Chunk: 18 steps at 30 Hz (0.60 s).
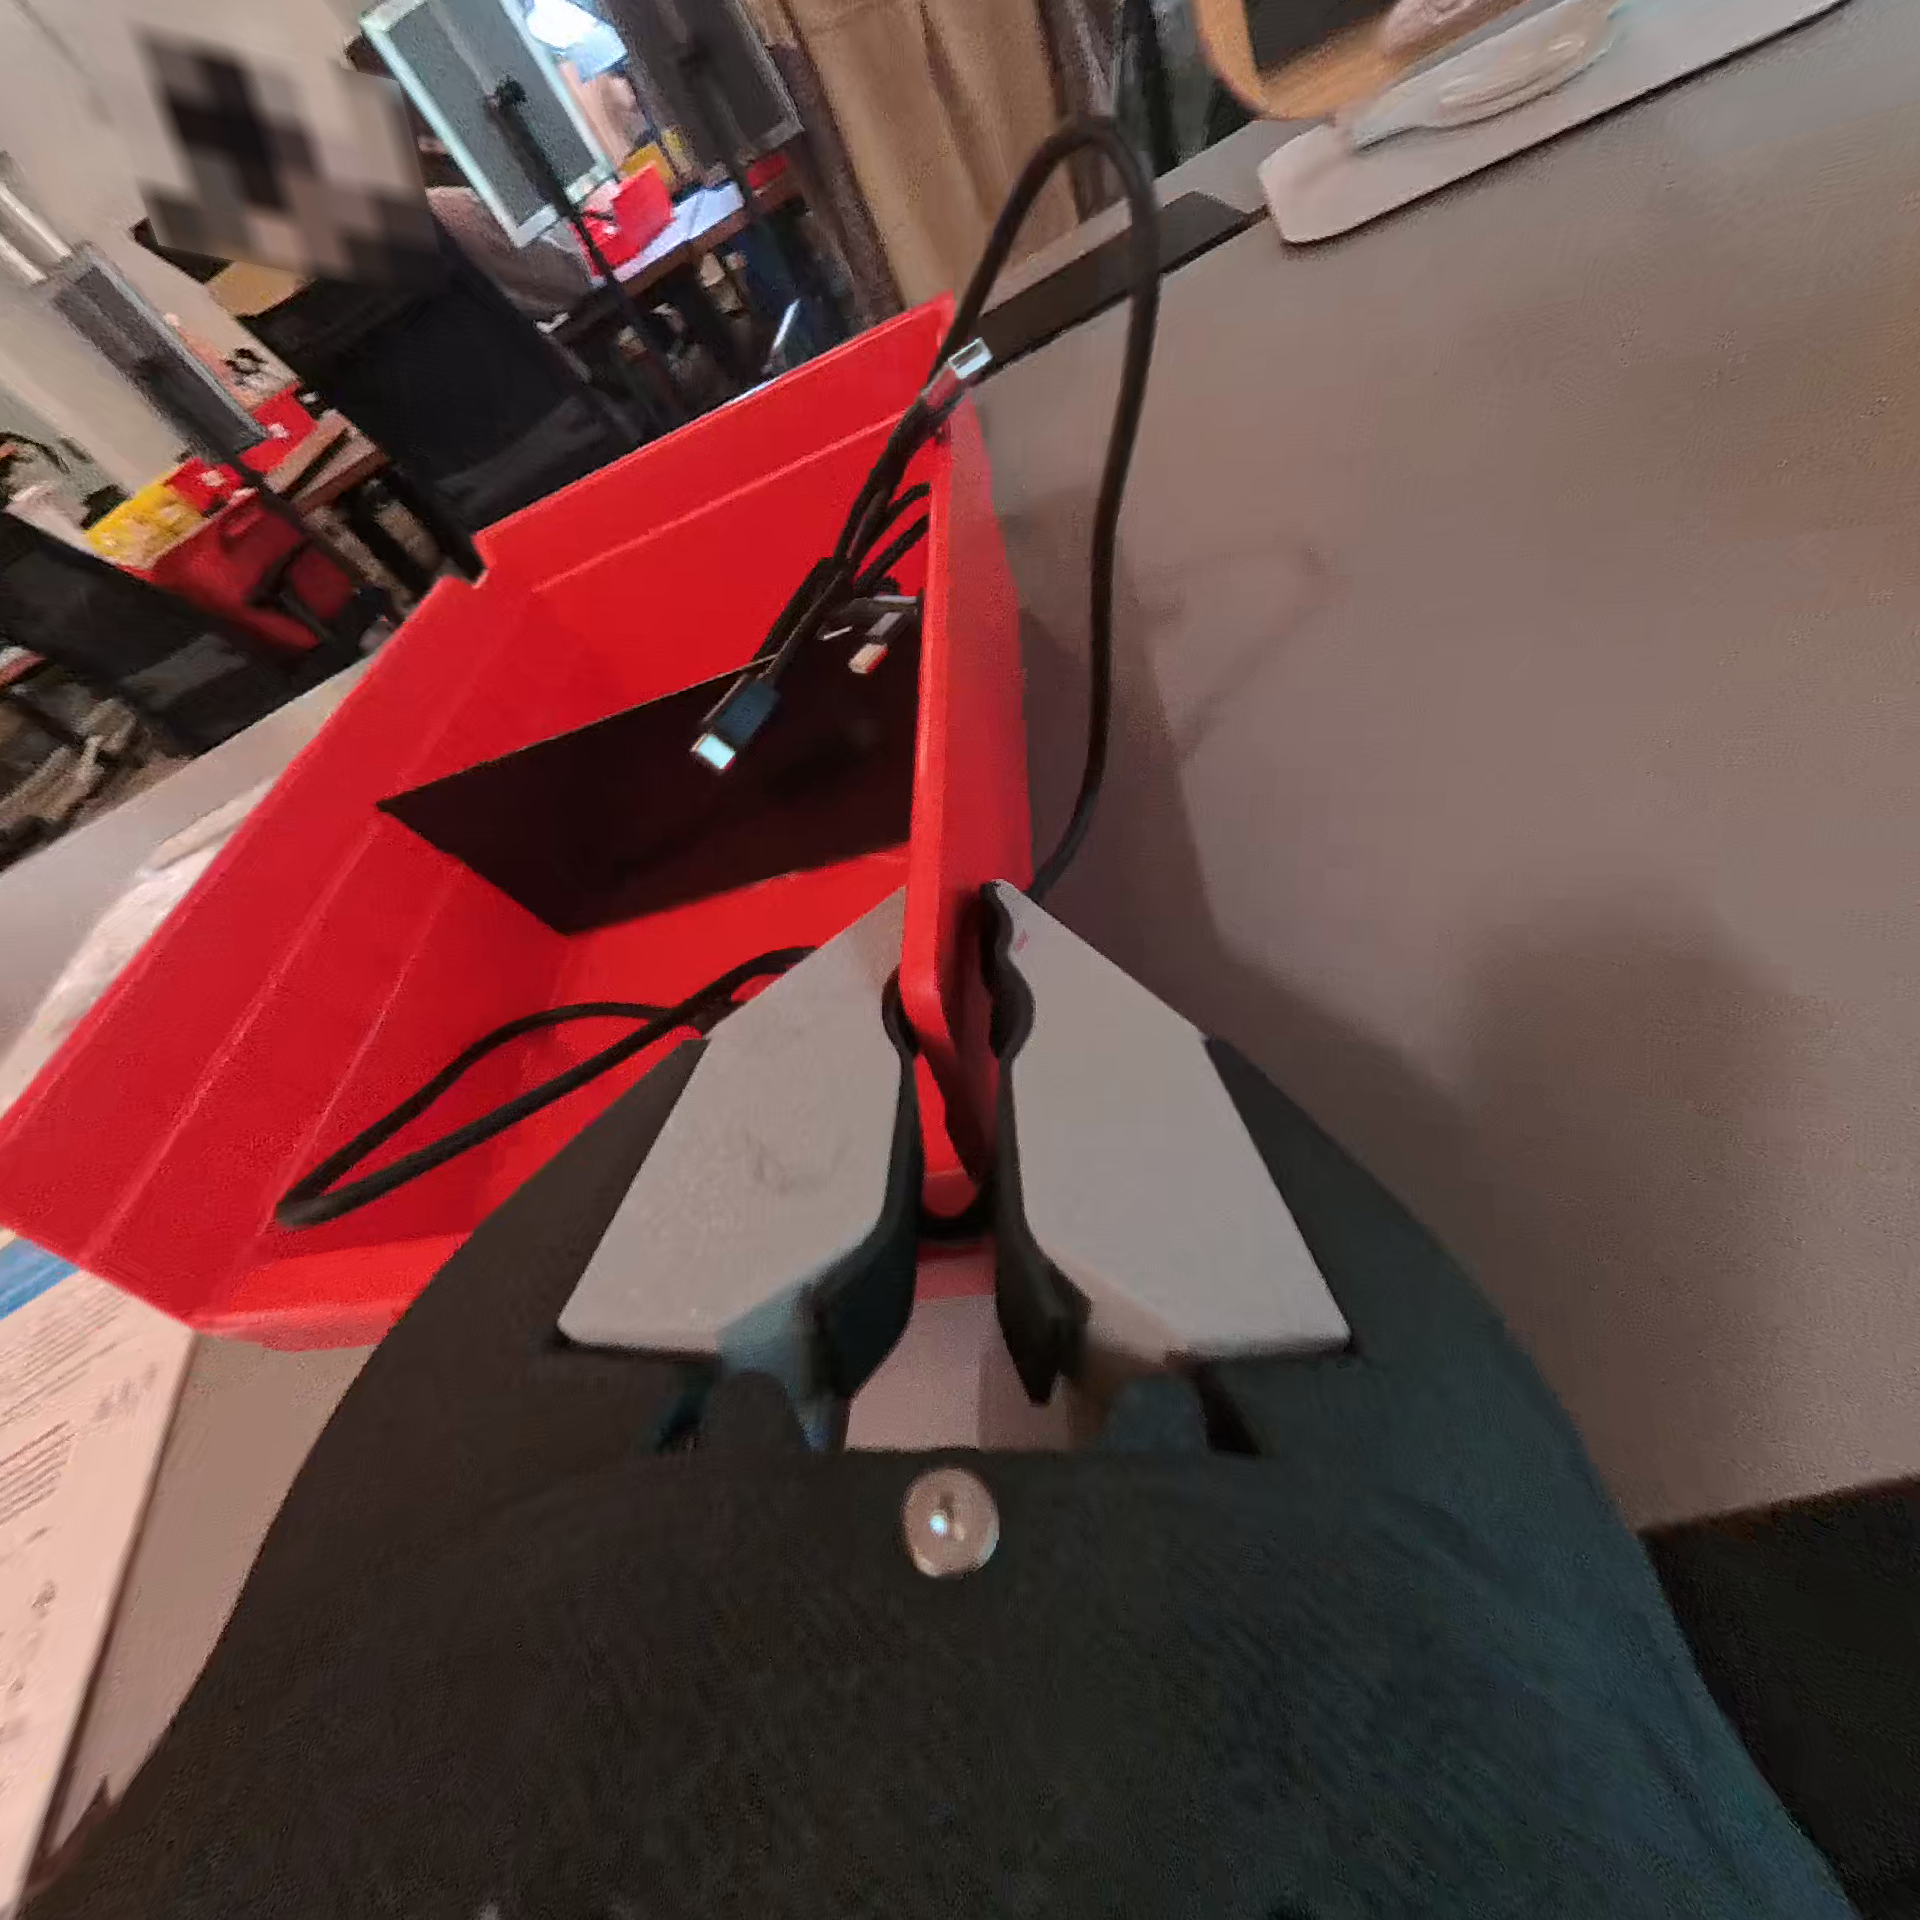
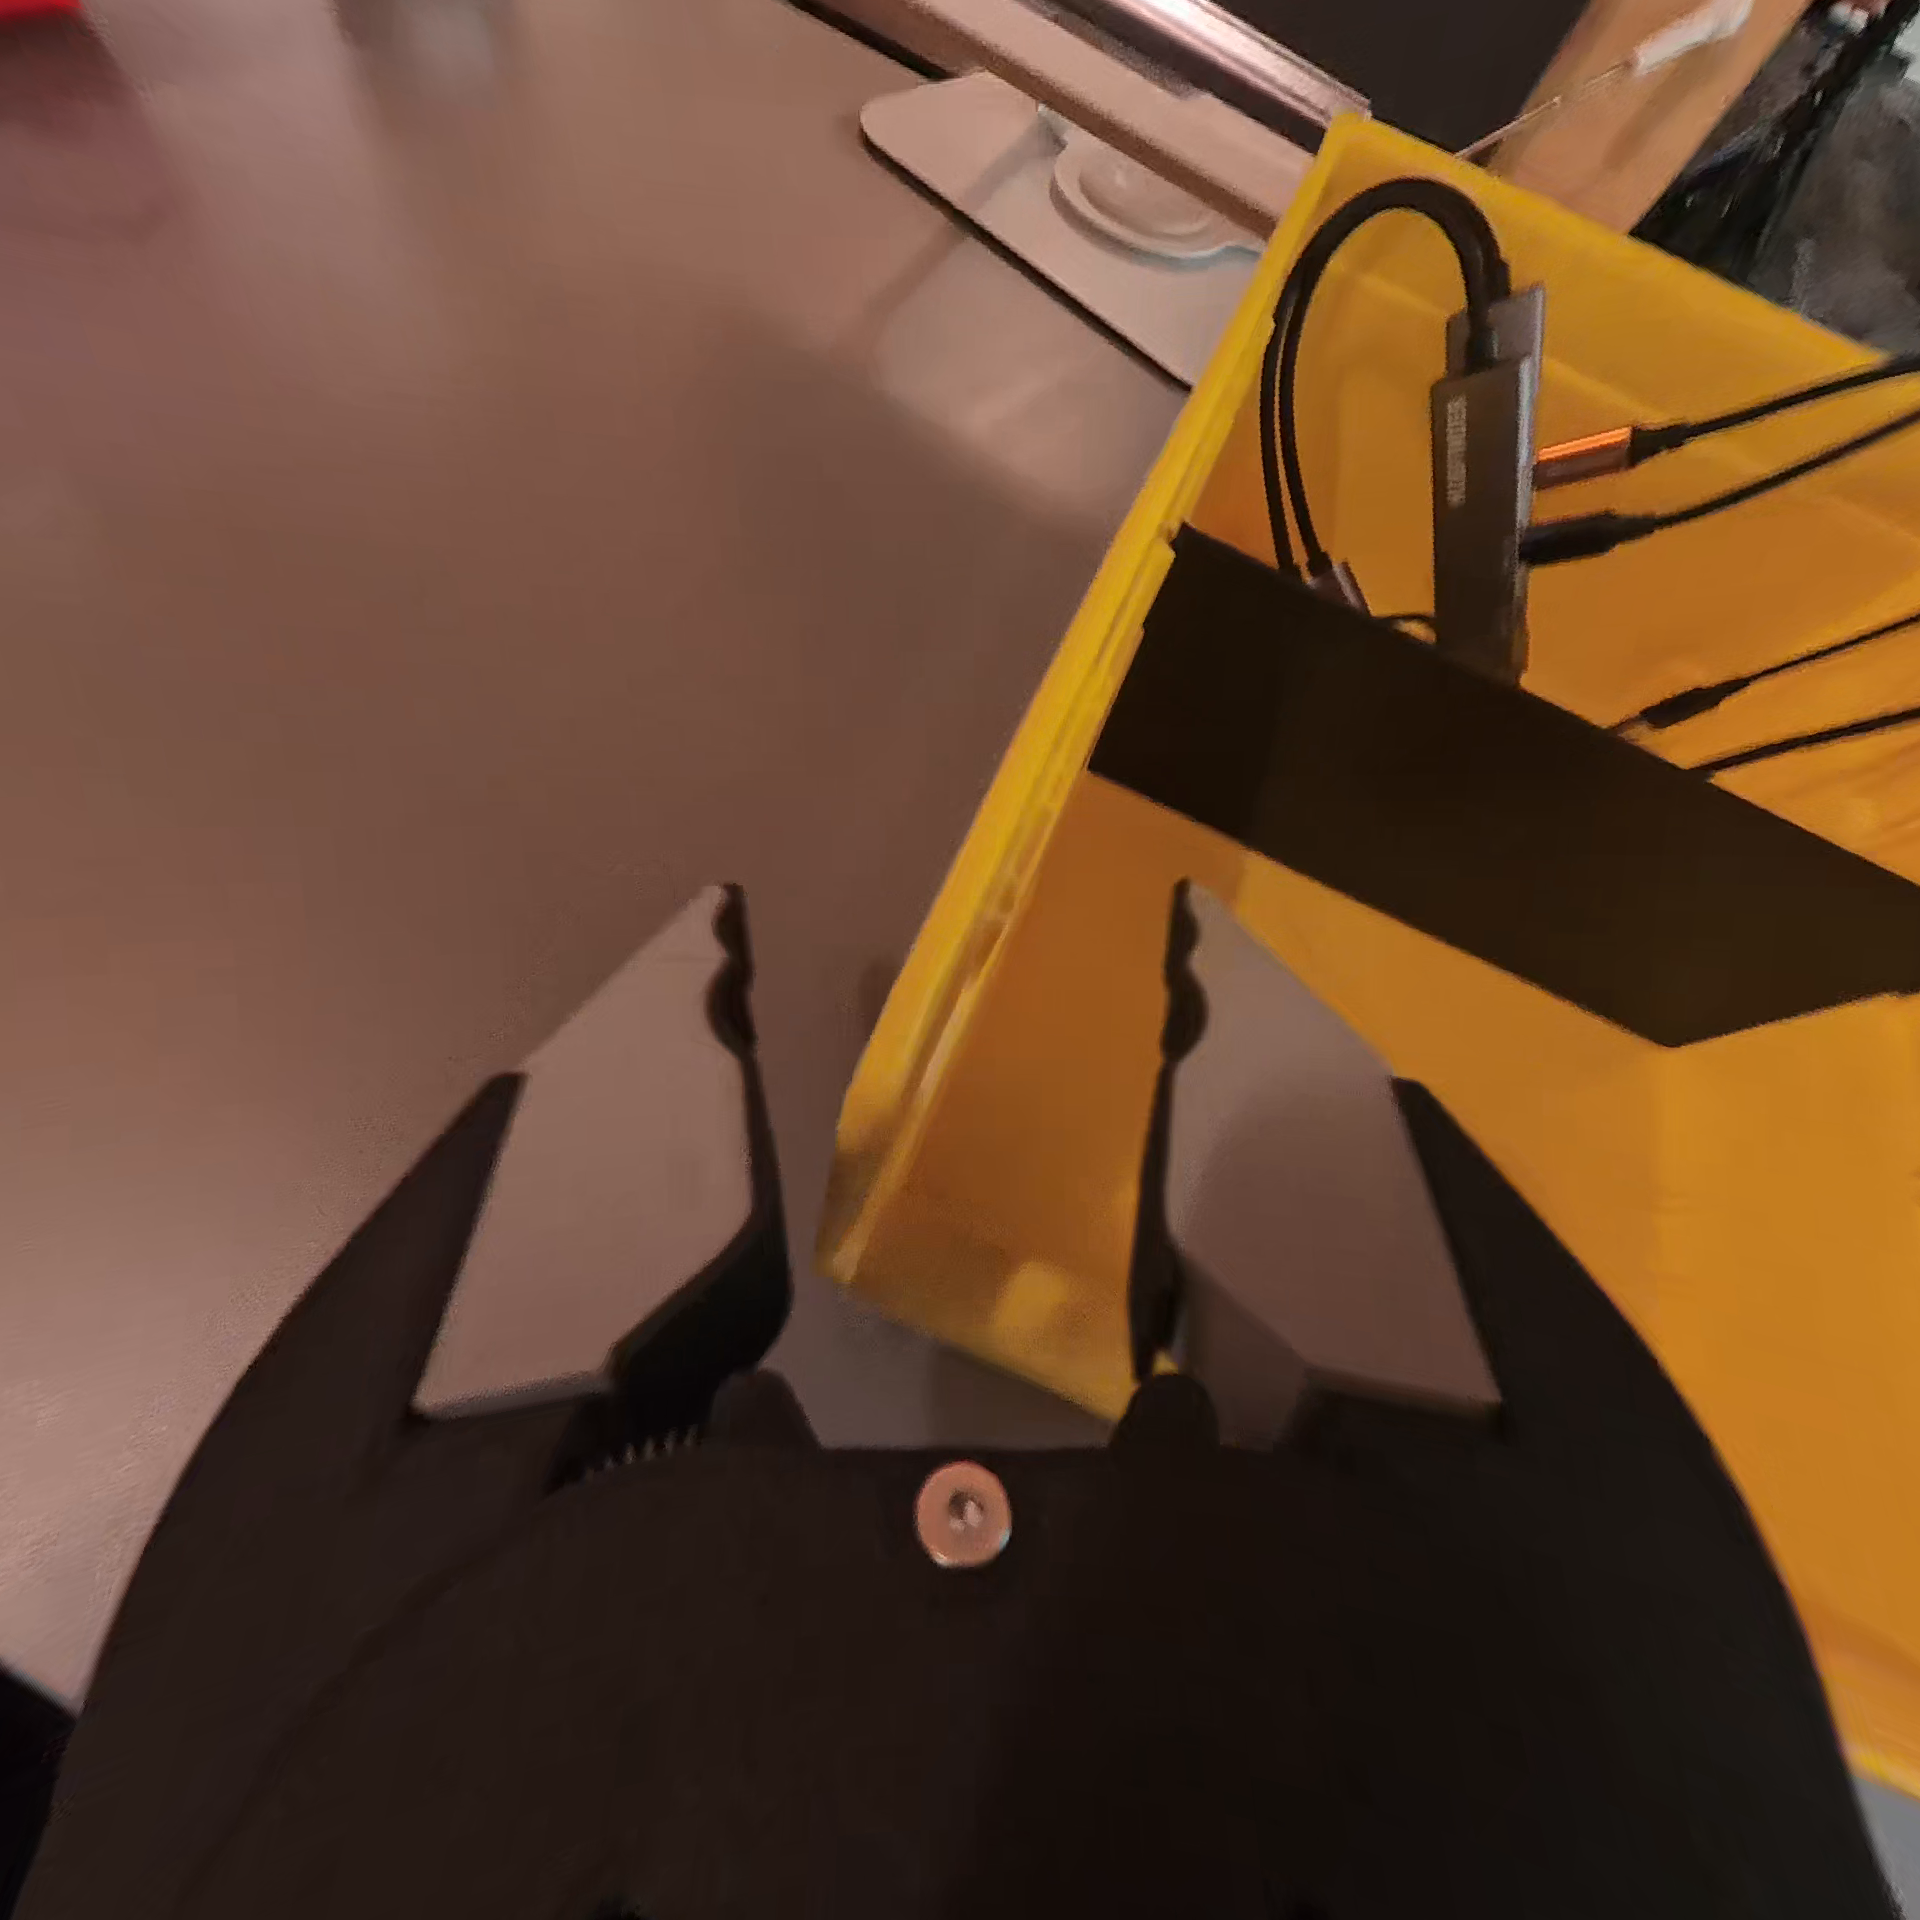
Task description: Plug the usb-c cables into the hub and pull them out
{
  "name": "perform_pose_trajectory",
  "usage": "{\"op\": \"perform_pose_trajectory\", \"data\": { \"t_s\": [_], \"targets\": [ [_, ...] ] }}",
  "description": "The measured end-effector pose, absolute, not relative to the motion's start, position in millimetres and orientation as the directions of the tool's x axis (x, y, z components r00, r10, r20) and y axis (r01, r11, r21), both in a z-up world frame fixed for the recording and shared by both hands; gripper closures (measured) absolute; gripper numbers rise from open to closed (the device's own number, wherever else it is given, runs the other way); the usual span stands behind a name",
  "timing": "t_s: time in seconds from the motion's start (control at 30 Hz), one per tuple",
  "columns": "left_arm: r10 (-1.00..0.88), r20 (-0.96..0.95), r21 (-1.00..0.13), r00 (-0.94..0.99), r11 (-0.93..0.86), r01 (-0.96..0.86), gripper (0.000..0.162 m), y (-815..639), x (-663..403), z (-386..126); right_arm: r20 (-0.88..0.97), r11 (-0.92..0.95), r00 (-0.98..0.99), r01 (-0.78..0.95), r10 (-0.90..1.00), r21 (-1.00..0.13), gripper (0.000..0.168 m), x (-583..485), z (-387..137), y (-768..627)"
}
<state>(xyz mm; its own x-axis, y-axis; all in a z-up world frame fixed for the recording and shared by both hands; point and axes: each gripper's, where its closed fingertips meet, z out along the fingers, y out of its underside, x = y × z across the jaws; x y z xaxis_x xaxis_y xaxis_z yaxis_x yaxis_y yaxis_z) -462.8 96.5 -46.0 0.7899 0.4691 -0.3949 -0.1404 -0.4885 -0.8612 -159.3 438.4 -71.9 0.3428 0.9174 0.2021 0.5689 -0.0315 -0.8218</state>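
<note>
We start at the left: the red bin (image 1: 312, 1039) sits on the grey tabletop (image 1: 1507, 831), with a black divider (image 1: 644, 831) across it. Loose usb-c cables (image 1: 883, 540) are bunched at its far right corner, one plug (image 1: 732, 727) lying on the divider, another plug (image 1: 966, 364) poking over the rim. One black cable (image 1: 1117, 520) arcs up out of the bin and down its outer right side. Another loop (image 1: 468, 1101) lies on the near bin floor.

The left gripper (image 1: 951, 1039) is nearly pressed together, straddling the bin's right wall. A dark cable seems to sit low between the fingers (image 1: 779, 1143), but we cannot tell if it pinches that cable or the wall. None of these plugs is in a hub.

Moving right: the right gripper (image 2: 956, 1039) is spread wide and empty, hovering over the near left corner of the yellow bin (image 2: 1039, 1039). Frame is motion-blurred.

Far right: the hub (image 2: 1481, 499) stands upright behind a black divider (image 2: 1455, 790) in the yellow bin, its own lead (image 2: 1371, 270) looping over the top. An orange-collared plug (image 2: 1584, 452) and a dark plug (image 2: 1569, 540) appear seated in its right side. More cables (image 2: 1766, 717) run lower down; whether they are plugged in is hidden.

Our read: partway. Some cables look plugged, the ones in the red bin still wait, and the pull-out is yet to come for those seated. We can't tell more.
</note>
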Motion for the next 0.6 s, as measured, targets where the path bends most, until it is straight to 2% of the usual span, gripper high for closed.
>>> {"op": "perform_pose_trajectory", "data": {
  "t_s": [0.07, 0.13, 0.2, 0.3, 0.4, 0.53, 0.6],
  "targets": [
    [0.469, -0.366, -0.882, 0.804, -0.450, -0.139, 0.158, 90, -465, -39, 0.246, 0.008, 0.321, 0.593, 0.915, -0.805, 0.135, -163, -70, 437],
    [0.468, -0.384, -0.875, 0.796, -0.459, -0.153, 0.158, 84, -469, -31, 0.269, -0.055, 0.418, 0.619, 0.868, -0.784, 0.150, -157, -69, 443],
    [0.478, -0.399, -0.873, 0.783, -0.458, -0.166, 0.158, 80, -473, -20, 0.255, -0.076, 0.433, 0.613, 0.864, -0.786, 0.154, -160, -68, 434],
    [0.489, -0.402, -0.887, 0.774, -0.419, -0.196, 0.158, 76, -474, 5, 0.202, -0.095, 0.409, 0.600, 0.890, -0.795, 0.154, -176, -64, 399],
    [0.497, -0.398, -0.901, 0.771, -0.368, -0.228, 0.158, 76, -471, 30, 0.162, -0.079, 0.333, 0.606, 0.929, -0.792, 0.146, -213, -61, 350],
    [0.507, -0.403, -0.909, 0.762, -0.317, -0.270, 0.158, 76, -465, 56, 0.095, -0.036, 0.190, 0.588, 0.977, -0.808, 0.129, -286, -62, 268],
    [0.512, -0.403, -0.911, 0.758, -0.299, -0.283, 0.158, 73, -462, 63, 0.013, -0.035, 0.083, 0.548, 0.996, -0.836, 0.114, -332, -62, 217]
  ]
}}
